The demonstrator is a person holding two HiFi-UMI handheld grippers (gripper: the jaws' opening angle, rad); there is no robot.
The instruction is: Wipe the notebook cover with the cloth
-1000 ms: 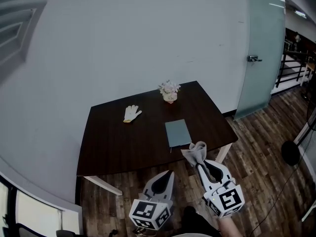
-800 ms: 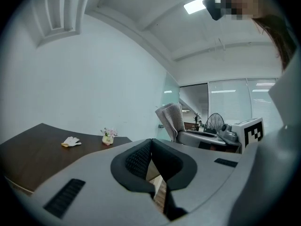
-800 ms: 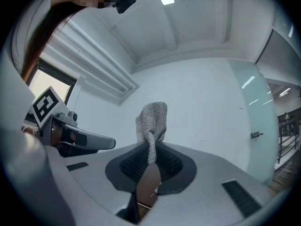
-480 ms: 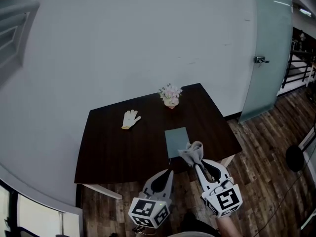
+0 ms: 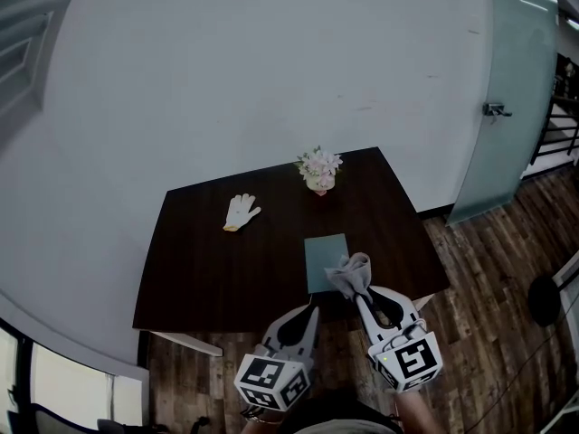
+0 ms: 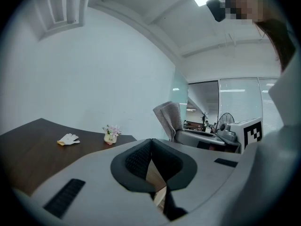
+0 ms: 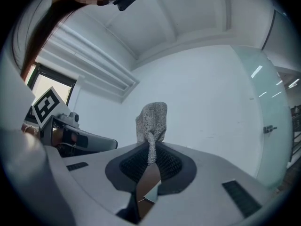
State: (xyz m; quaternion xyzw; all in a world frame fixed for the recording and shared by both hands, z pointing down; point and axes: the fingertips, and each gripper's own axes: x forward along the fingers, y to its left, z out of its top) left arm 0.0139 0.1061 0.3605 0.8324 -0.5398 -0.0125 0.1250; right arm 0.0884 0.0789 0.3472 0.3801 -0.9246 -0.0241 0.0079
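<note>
Fingers (image 7: 134, 165) of my right gripper (image 5: 360, 292) are clenched on the grey cloth (image 5: 351, 272), which stands bunched above their tips, over the near right corner of the teal notebook (image 5: 324, 245). My left gripper (image 5: 312, 310) hangs just to the left at the near edge of the dark table (image 5: 208, 265), its fingers (image 6: 136, 161) closed tip to tip. The notebook lies flat toward the table's near right side. A white glove (image 5: 240, 212) lies far left, and a small flower pot (image 5: 319, 172) stands at the far edge, both well apart from the notebook. A second ago the cloth was off that corner, nearer me; since then it has come in over it.
</note>
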